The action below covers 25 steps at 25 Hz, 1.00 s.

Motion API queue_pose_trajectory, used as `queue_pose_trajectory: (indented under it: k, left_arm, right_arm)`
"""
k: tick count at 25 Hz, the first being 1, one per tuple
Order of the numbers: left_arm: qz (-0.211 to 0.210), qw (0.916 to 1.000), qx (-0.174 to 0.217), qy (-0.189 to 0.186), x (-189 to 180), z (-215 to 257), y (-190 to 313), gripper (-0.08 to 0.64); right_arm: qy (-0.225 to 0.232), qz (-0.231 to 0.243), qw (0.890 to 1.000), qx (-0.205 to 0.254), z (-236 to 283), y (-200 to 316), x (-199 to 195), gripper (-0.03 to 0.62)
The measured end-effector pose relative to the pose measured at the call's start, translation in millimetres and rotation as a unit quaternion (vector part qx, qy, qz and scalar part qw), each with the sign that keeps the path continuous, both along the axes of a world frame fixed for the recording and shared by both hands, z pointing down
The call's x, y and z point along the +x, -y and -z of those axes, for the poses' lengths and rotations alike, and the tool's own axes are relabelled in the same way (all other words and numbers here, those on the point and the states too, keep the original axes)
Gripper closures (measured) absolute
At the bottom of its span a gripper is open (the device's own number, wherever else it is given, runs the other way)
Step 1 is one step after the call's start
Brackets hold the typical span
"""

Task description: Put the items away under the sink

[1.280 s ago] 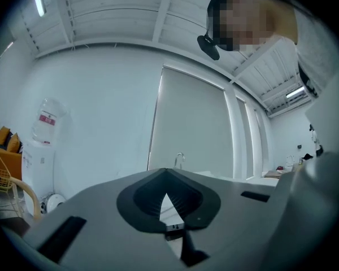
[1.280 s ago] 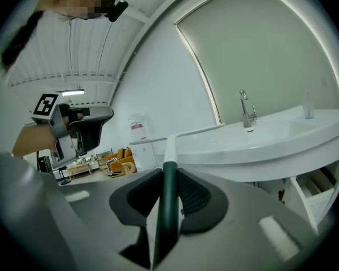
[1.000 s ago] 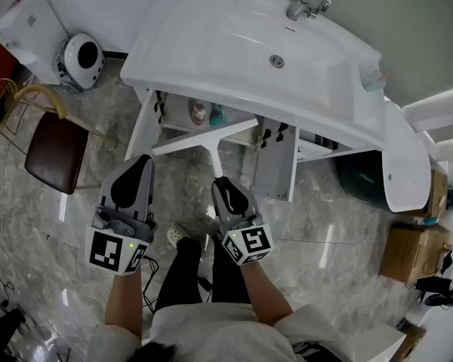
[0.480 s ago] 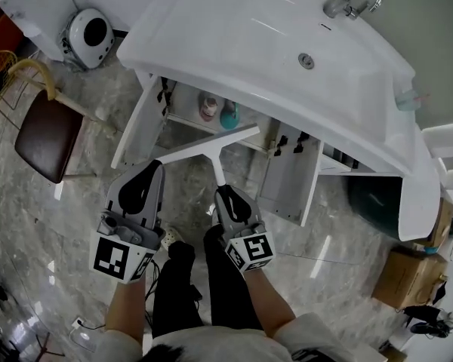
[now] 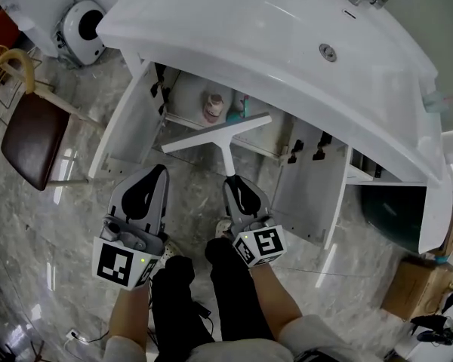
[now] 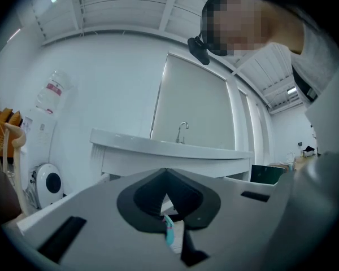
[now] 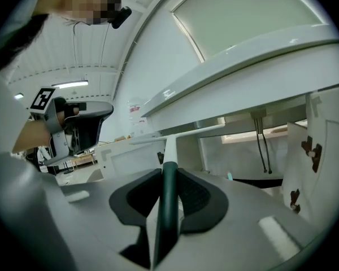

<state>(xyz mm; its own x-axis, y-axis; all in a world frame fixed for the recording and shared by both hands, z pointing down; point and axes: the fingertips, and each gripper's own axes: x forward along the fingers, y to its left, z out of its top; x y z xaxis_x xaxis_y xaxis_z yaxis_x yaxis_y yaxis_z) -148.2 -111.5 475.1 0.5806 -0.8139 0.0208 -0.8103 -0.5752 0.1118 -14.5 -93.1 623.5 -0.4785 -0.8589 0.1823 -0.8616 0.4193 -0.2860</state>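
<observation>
Under the white sink [image 5: 234, 29] the cabinet [image 5: 189, 89] stands with both doors swung open. A pink-and-white bottle [image 5: 213, 105] and a teal bottle [image 5: 238, 108] stand on its shelf. My right gripper [image 5: 237, 189] [image 7: 168, 176] is shut on the dark handle of a white T-shaped squeegee [image 5: 220, 137] [image 7: 170, 137]. The squeegee's blade lies crosswise just in front of the shelf. My left gripper [image 5: 146, 188] [image 6: 165, 193] hangs beside it at the left, shut with nothing in it.
The left door [image 5: 128, 123] and right door [image 5: 311, 181] flank the opening. A brown chair [image 5: 32, 138] and a round white appliance [image 5: 83, 25] are at the left. A dark green bin [image 5: 389, 211] and a cardboard box [image 5: 411, 289] are at the right. The person's legs show below.
The view has swung so the sink and cabinet sit further right and larger. Both grippers have kept their pose, and the squeegee stays held before the open cabinet.
</observation>
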Motion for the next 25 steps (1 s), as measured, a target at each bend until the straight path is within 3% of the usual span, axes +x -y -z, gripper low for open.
queue_pose_trajectory:
  k: [14, 17, 22, 25]
  left_arm:
    - [-0.014, 0.9998, 0.01, 0.002, -15.6, -156.8, 40.0, 0.56]
    - [-0.016, 0.9988, 0.046, -0.004, -18.8, -177.8, 51.7, 0.56]
    - [-0.015, 0.9978, 0.065, 0.003, -23.5, -217.4, 65.2, 0.56]
    - [-0.021, 0.9949, 0.099, 0.001, -24.2, -229.9, 70.2, 0.56]
  right_arm:
    - [0.003, 0.004, 0.995, 0.103, -93.9, 69.1, -12.1, 0.492]
    - [0.008, 0.016, 0.991, 0.13, -112.1, 83.5, -17.9, 0.492]
    - [0.02, 0.037, 0.984, 0.174, -136.5, 106.6, -32.9, 0.492]
    - [0.025, 0.05, 0.98, 0.193, -150.3, 118.1, -40.7, 0.492]
